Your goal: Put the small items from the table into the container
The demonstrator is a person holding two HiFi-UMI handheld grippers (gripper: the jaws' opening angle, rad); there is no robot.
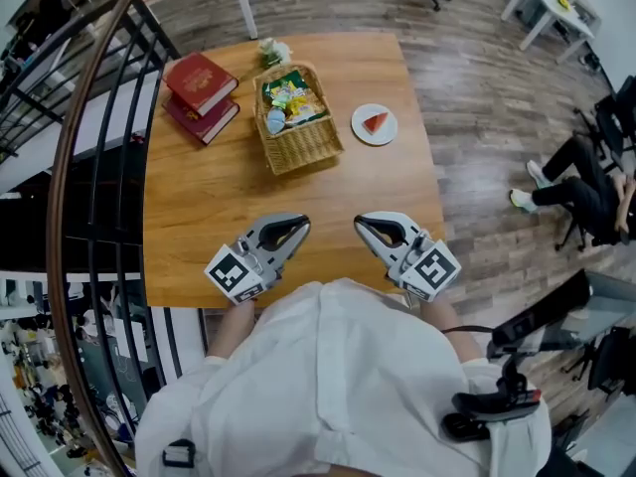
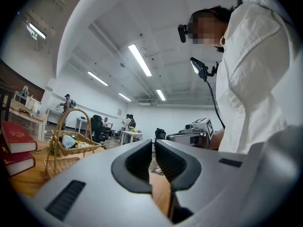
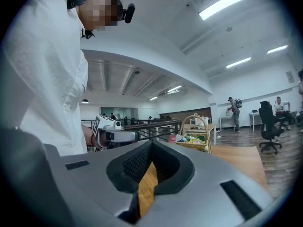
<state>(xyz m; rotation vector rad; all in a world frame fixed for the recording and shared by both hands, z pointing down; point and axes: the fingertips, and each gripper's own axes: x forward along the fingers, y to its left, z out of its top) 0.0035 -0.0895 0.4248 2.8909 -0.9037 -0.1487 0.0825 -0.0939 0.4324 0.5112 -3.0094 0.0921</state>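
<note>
Presently, item one: a small red wedge (image 1: 376, 122), lying on a white plate (image 1: 364, 133) on the wooden table (image 1: 219, 197), outside the container. The piece is too small in the head view for its long axis to be read. Item two: the container, a wicker basket (image 1: 298, 145), just to the left of the plate and apart from it, its long side running away from the person; it already holds an assortment of coloured packets (image 1: 290, 97). Item three: a small pale object (image 1: 274, 51) at the far table edge, just behind the basket; its kind cannot be told. Item four: two red books (image 1: 202, 92), stacked, left of the basket. Item five: the right gripper (image 1: 361, 223), at the near table edge, jaws closed together with nothing between them, only tabletop showing through the gap behind the tips. Item six: the left gripper (image 1: 301, 224), beside it and likewise at the near edge, jaws drawn together and empty. Both point inward toward one another, well short of the basket. Relation of note: the wedge lies ahead of the right gripper, across the table, with the basket to its left; the right gripper is judged the nearer hand for fetching it, and its jaws would have to part first.
</note>
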